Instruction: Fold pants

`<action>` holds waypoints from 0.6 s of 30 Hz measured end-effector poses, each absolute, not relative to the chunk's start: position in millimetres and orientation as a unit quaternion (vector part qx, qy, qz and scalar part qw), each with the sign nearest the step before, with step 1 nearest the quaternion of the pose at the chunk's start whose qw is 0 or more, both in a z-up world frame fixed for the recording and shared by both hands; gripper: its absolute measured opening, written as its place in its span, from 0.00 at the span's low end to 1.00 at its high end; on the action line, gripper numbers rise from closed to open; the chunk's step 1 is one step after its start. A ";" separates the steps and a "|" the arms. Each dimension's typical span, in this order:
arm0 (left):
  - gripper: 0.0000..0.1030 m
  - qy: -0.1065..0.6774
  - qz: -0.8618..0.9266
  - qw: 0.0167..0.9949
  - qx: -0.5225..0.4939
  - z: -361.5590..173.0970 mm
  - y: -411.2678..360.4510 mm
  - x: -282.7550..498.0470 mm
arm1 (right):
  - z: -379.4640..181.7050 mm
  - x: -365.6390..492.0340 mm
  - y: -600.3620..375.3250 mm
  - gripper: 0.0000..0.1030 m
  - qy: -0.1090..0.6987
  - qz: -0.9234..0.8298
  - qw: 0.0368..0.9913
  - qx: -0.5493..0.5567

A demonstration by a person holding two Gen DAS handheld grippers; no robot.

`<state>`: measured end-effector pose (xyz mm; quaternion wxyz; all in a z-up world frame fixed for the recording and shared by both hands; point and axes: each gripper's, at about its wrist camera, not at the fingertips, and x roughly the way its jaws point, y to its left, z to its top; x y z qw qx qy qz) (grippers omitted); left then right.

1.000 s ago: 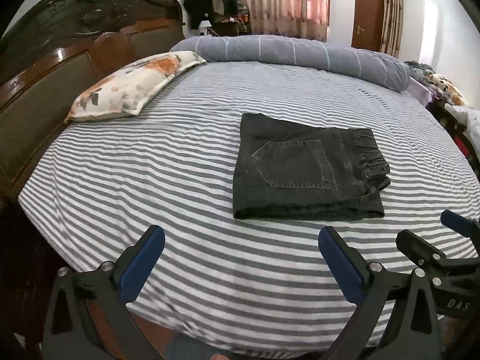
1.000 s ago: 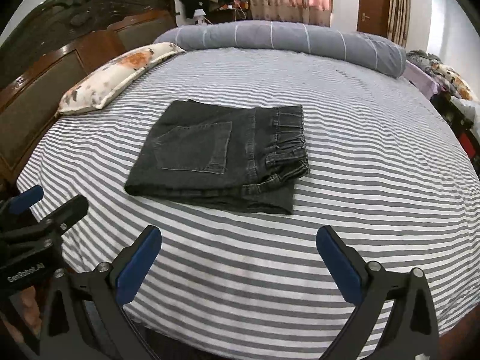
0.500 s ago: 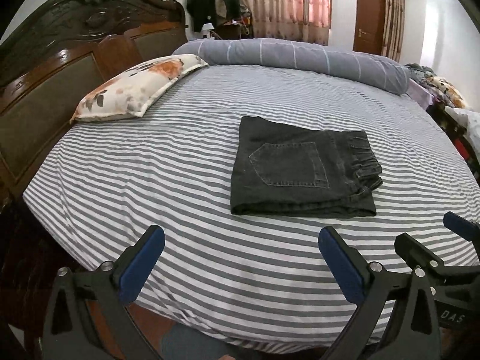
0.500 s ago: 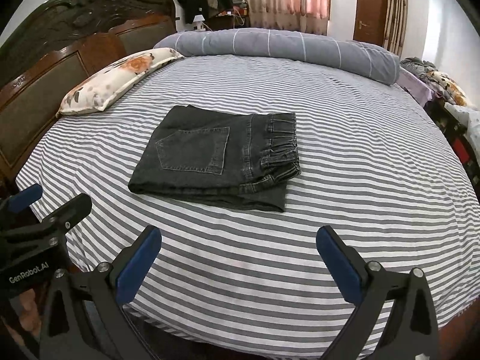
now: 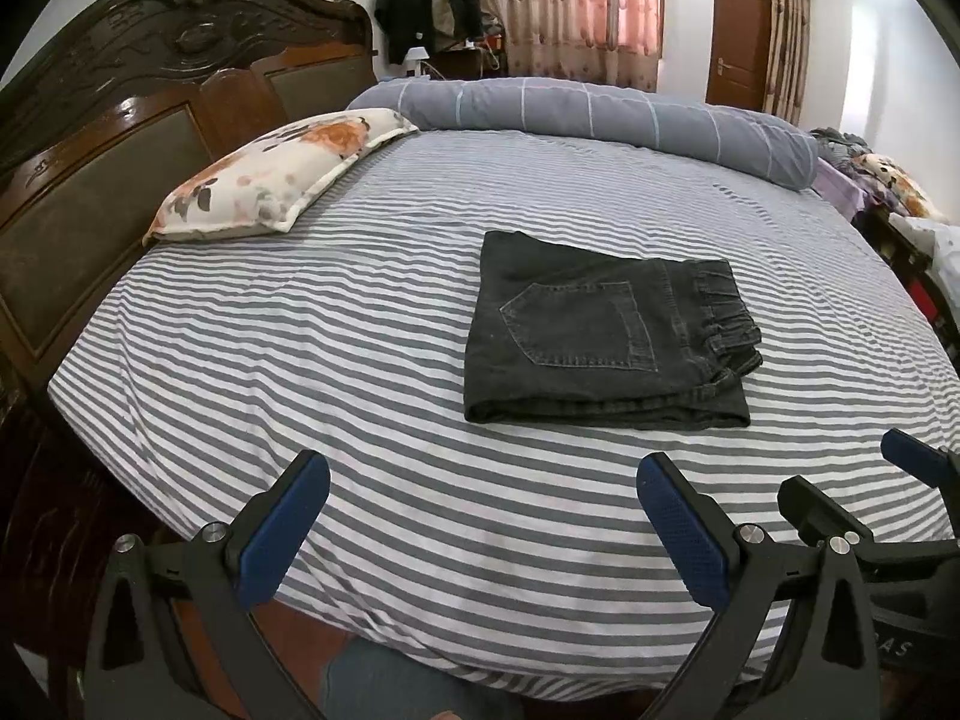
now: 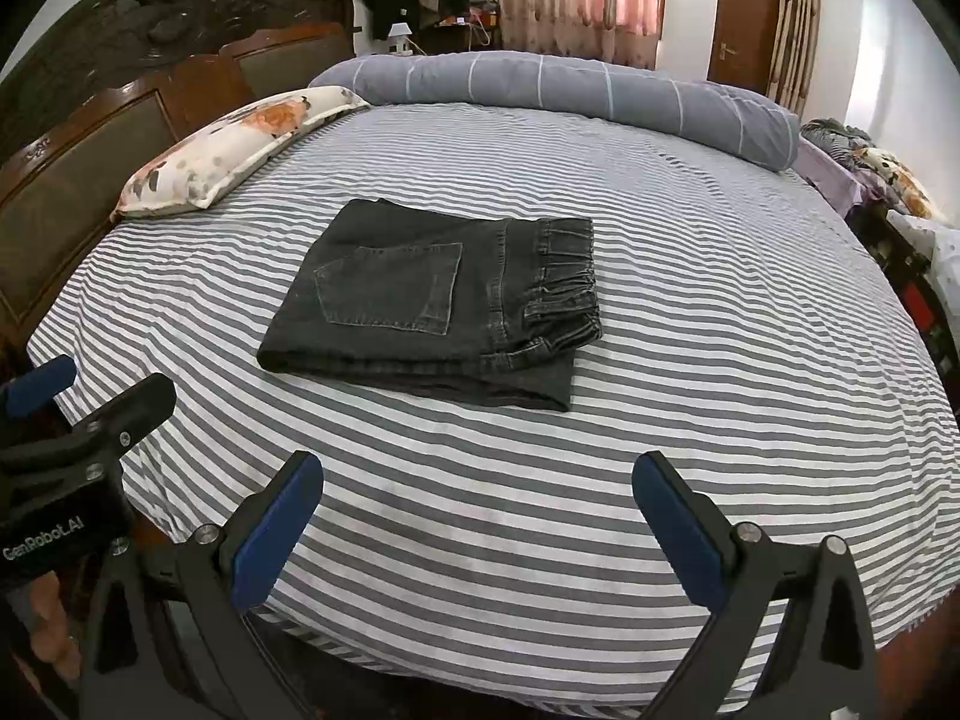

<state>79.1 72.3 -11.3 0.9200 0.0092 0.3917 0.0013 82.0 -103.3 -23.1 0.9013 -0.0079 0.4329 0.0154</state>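
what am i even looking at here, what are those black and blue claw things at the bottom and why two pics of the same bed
Those claws are two hand-held grippers, one in each of a person's hands, not a robot arm. Each carries a wide-angle camera looking along its fingers, so you get two views of one scene. One picture is from the left gripper, the other from the right gripper. Both are open and hold nothing. On the striped bed sheet lie dark jeans, already folded into a compact rectangle with the back pocket up. A floral pillow and a rolled grey blanket lie further back.
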 end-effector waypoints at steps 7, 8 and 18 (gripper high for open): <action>0.99 0.396 0.002 0.918 0.009 -14.5 72.3 77.8 | -25.9 80.1 -100.8 0.99 0.436 0.017 0.900 -0.009; 0.99 0.397 0.002 0.918 0.009 -15.0 72.3 77.7 | -26.8 80.3 -101.0 0.99 0.436 0.018 0.900 -0.009; 0.99 0.397 0.007 0.918 0.011 -17.8 71.9 77.9 | -29.5 79.8 -100.7 0.99 0.439 0.015 0.898 -0.010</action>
